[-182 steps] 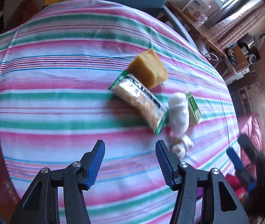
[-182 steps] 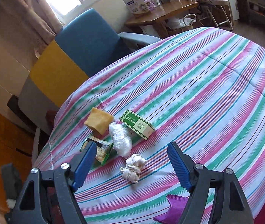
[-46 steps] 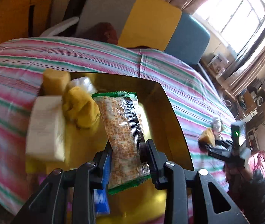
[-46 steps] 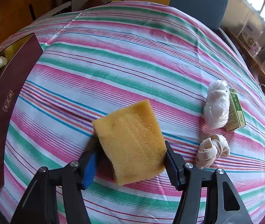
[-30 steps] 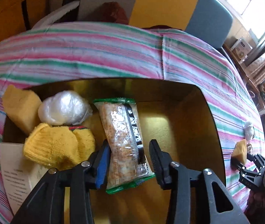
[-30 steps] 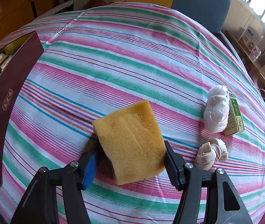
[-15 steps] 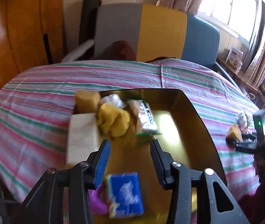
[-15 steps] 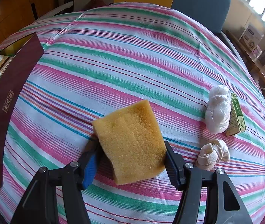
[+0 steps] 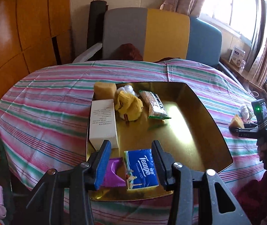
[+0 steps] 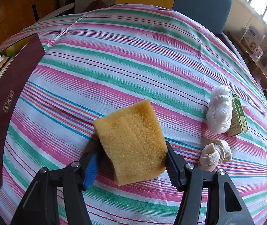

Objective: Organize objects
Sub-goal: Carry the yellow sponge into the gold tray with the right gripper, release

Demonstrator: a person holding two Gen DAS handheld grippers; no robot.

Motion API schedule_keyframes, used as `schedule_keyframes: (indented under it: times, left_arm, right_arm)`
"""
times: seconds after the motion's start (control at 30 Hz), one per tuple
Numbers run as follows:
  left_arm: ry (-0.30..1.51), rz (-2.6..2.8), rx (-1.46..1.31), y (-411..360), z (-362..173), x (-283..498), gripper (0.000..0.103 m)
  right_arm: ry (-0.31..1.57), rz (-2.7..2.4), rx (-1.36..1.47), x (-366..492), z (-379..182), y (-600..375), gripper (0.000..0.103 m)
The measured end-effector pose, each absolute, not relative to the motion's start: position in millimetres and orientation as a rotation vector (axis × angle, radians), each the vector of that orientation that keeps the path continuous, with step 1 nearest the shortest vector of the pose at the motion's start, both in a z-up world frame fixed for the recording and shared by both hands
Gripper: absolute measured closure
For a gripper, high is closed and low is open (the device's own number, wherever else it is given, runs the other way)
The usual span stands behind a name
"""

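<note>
On the left of the striped tablecloth [image 9: 45, 101] stands the gold-lined box [image 9: 199, 123], seen in the right wrist view only as a dark red wall at the far left edge. Inside it, along the left wall, lies a white carton [image 9: 103, 123] with a sponge block [image 9: 104, 91] behind it; next come a yellow knitted cloth [image 9: 129, 106] and a snack packet [image 9: 154, 106], and nearer the camera a purple wrapper [image 9: 112, 172] and a blue tissue pack [image 9: 140, 168]. The left gripper [image 9: 131, 163] hangs above this near end with its jaws spread and nothing between them; the tissue pack merely shows through the gap below. Further right, over open cloth, the right gripper [image 10: 131, 161] pinches the yellow sponge [image 10: 131, 142] by its two side faces, the block tilted and apparently clear of the table. The sponge looks light and very soft, so it will squash rather than slip; a hold across the middle of its sides, as now, seems sound, and a hard squeeze is needless. At the far right wait a white plastic bundle [image 10: 220, 110], touching a small green box [image 10: 239, 118], and a knotted cream cloth [image 10: 215, 154]. The bundle and cloth should be limp and best taken around their bulk, the green box stiff and best taken across its narrow width.
</note>
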State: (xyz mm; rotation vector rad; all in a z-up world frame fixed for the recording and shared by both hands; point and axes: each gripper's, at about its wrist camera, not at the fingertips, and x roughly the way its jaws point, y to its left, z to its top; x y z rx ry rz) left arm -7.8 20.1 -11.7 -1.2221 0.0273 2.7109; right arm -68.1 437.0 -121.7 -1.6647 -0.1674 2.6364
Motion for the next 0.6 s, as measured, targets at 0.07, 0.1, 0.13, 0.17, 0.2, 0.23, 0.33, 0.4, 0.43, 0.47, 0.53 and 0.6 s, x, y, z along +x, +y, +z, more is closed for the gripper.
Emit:
schedule_keyframes:
  times: [0.07,0.1,0.13,0.17,0.2,0.23,0.33,0.4,0.43,0.47,0.53,0.6]
  left_arm:
    - [0.015,2.709,-1.23,18.5,-14.3,-7.8,0.058]
    - [0.013,2.704,-1.236,17.7,-15.6,-8.4,0.058]
    - [0.011,2.703,-1.239,17.3,-16.5,-7.7,0.058]
    - [0.007,2.704,-1.243,16.6,-17.7,-7.5,0.058]
    - [0.004,2.702,-1.252,15.9,-19.2,-7.5,0.058]
    - [0.003,2.698,-1.259,15.3,-20.2,-7.6,0.058]
    - [0.004,2.699,-1.269,12.9,-22.2,-7.1,0.058]
    - [-0.002,2.701,-1.275,10.6,-22.9,-6.3,0.058]
    - [-0.006,2.703,-1.274,9.3,-23.0,-5.9,0.058]
    - [-0.009,2.703,-1.276,7.8,-23.2,-5.3,0.058]
    - [-0.01,2.706,-1.278,4.8,-23.8,-5.3,0.058]
    - [-0.02,2.71,-1.284,0.8,-24.9,-5.0,0.058]
  right_arm:
    - [-0.16,2.639,-1.664,-68.0,-122.1,438.0,0.041]
    - [-0.157,2.639,-1.663,-67.6,-122.2,438.5,0.041]
    - [-0.155,2.64,-1.662,-67.5,-122.2,438.7,0.041]
    - [-0.154,2.64,-1.661,-67.1,-122.7,438.9,0.041]
    - [-0.154,2.642,-1.661,-68.3,-123.4,439.1,0.041]
    - [-0.152,2.643,-1.661,-68.4,-123.5,439.4,0.041]
    - [-0.148,2.645,-1.661,-67.3,-123.4,438.8,0.041]
    - [-0.152,2.644,-1.661,-68.2,-123.7,438.6,0.041]
    - [-0.154,2.641,-1.66,-68.4,-123.6,438.6,0.041]
    - [-0.156,2.637,-1.659,-68.0,-123.2,438.4,0.041]
    - [-0.145,2.611,-1.663,-68.8,-121.8,436.8,0.043]
    - [-0.171,2.585,-1.662,-69.5,-119.8,430.5,0.044]
